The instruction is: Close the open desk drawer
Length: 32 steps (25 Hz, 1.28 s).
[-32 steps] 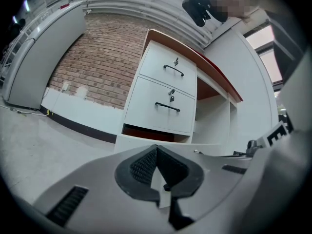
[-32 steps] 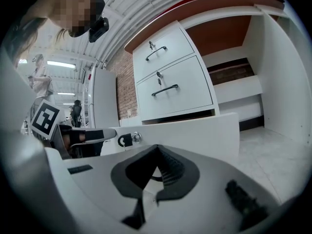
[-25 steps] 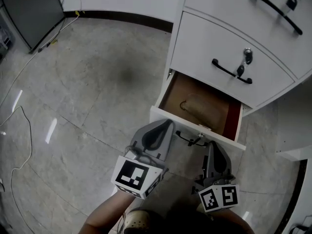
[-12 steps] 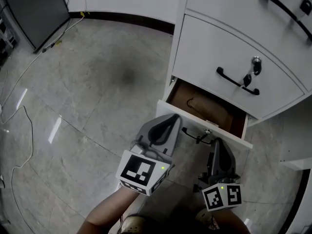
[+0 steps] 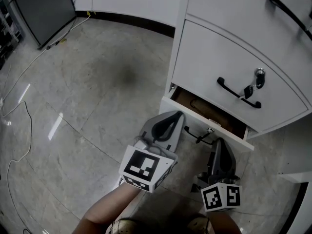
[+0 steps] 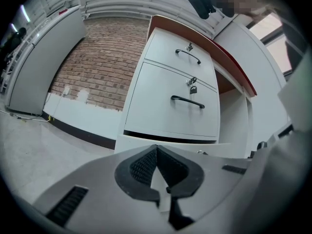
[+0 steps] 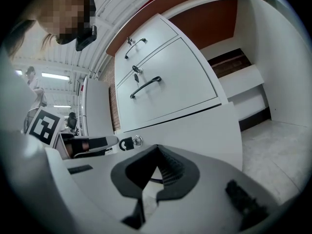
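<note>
"Drawer [image 5: 214, 116] first: where does it stand?"
"Lowest in the white desk [image 5: 204, 57], out by only a narrow gap; a strip of brown inside shows above its front panel, so I judge the closing well along but not finished"
"And the left gripper [image 5: 176, 116]?"
"Clenched on nothing; its own view shows the two ribbed pads [image 6: 144, 167] meeting at the tip, with only the drawer front [image 6: 214, 147] beyond; from the head view the tip lies at the left part of that panel, seemingly against it; jaws pressed together make a blunt nose — handy for pushing a flat face"
"The right gripper [image 5: 218, 143]?"
"Also pinched together and empty; it points at the panel just below the black handle [image 5: 195, 136] and the key [image 5: 209, 130] in the lock; whether it touches I cannot tell; a tip on each side of the handle would, I think, keep the push even, so the drawer runs straight and does not skew"
"Anything to mind?"
"The key — a tip sliding sideways could knock it"
</note>
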{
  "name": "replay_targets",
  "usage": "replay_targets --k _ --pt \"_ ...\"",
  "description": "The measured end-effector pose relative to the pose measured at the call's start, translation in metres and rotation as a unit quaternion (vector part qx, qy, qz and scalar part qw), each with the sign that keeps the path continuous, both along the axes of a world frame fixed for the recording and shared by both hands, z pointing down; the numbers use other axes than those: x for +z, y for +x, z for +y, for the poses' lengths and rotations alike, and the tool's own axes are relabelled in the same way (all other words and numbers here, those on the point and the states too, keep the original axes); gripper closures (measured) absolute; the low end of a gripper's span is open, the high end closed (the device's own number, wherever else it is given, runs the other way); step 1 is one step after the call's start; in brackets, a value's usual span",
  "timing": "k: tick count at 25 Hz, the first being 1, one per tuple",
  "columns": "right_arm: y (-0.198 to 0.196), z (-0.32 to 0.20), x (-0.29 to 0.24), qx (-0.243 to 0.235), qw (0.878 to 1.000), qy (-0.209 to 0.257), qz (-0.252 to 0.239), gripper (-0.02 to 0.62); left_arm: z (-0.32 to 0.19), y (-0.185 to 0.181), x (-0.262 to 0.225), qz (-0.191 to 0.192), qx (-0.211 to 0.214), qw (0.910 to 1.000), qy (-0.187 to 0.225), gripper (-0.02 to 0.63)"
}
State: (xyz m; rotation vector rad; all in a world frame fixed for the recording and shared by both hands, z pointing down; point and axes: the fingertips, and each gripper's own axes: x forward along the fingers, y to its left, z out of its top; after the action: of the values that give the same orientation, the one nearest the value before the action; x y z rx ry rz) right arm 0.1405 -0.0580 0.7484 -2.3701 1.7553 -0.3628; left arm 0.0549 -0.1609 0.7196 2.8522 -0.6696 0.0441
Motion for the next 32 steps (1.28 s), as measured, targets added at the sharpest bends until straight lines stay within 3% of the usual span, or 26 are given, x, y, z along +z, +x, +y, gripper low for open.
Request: replay_targets --k 9,19,27,32 --pt "0.028 -0.022 -0.003 0.006 1.000 0.012 0.013 0.591 -0.022 0.028 -0.003 0.002 -0.002 1.0000 0.008 0.600" --pt "0.024 -0.034 -0.016 -0.027 0.998 0.038 0.042 0.591 -0.026 0.032 -0.004 0.012 -0.017 0.9996 0.016 0.600" --pt "0.022 -0.036 -0.017 -0.028 0.998 0.038 0.029 0.591 -0.026 0.032 -0.004 0.002 -0.018 0.9998 0.008 0.600" --pt "0.018 -0.038 -0.006 -0.037 0.999 0.019 -0.005 0.591 -0.025 0.029 -0.002 0.009 -0.028 0.9995 -0.008 0.600"
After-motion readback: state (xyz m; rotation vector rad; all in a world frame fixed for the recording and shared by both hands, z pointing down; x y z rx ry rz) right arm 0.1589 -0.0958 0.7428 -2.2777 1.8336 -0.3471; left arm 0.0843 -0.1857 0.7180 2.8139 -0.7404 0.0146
